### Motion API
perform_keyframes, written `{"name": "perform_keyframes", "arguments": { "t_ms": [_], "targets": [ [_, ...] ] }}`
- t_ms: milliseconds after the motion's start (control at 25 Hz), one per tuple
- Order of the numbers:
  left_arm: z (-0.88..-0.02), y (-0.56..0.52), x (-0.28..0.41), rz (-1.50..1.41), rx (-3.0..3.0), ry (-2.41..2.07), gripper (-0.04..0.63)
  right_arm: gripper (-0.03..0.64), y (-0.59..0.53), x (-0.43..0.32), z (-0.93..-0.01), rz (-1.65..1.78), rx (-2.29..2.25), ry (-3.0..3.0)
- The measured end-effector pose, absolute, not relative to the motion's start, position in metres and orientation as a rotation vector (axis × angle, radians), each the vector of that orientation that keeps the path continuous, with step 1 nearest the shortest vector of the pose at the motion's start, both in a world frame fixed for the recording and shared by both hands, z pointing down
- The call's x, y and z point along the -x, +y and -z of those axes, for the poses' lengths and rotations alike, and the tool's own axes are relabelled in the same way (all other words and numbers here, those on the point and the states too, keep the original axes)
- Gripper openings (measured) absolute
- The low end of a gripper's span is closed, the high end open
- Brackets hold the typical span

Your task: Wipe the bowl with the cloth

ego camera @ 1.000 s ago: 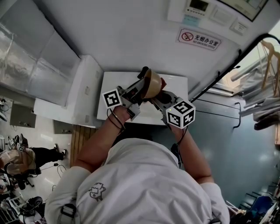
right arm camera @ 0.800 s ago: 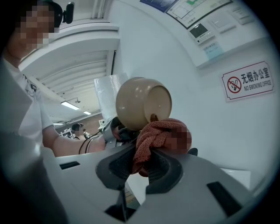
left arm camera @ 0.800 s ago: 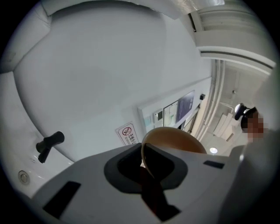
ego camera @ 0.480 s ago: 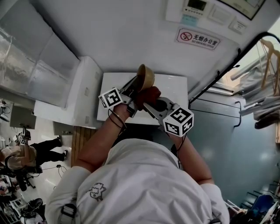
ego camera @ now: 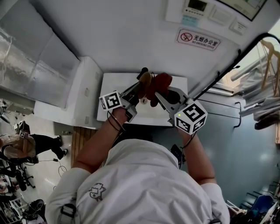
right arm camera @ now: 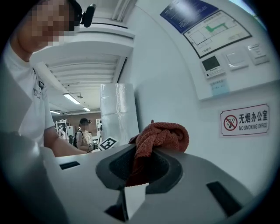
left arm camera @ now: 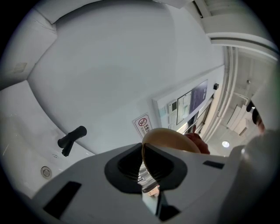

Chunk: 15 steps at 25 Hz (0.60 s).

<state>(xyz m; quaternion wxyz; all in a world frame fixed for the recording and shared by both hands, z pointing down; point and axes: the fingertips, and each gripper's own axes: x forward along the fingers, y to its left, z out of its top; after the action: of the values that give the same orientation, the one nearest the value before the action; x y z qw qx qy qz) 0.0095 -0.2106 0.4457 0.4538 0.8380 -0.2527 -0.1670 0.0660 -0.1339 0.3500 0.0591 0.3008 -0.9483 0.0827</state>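
Observation:
A tan bowl hangs above the white table, tilted nearly edge-on. My left gripper is shut on the bowl's rim, and its jaws are closing on it. In the left gripper view the bowl stands on edge between the jaws of that gripper. A bunched red cloth presses against the bowl's right side, with my right gripper shut on it. The right gripper view shows the cloth bulging out over the jaws of that gripper. The bowl's inside is hidden.
The wall behind carries a no-smoking sign and a control panel. A white cabinet adjoins the table's left side. A black handle sticks out of the wall. Clothes hangers hang at the right. People stand far left.
The right gripper has swung right and up, carrying the cloth from under the bowl to its right side. The bowl has tipped from open-side-up to nearly edge-on.

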Motion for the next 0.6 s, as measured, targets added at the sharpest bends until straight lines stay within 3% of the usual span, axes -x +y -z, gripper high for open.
{"name": "perform_keyframes", "arguments": {
  "t_ms": [600],
  "targets": [
    [-0.411,-0.175,-0.032,0.501,-2.207,-0.342,0.022,0.060,-0.180,-0.099,-0.365,-0.413,-1.074,-2.859]
  ]
}}
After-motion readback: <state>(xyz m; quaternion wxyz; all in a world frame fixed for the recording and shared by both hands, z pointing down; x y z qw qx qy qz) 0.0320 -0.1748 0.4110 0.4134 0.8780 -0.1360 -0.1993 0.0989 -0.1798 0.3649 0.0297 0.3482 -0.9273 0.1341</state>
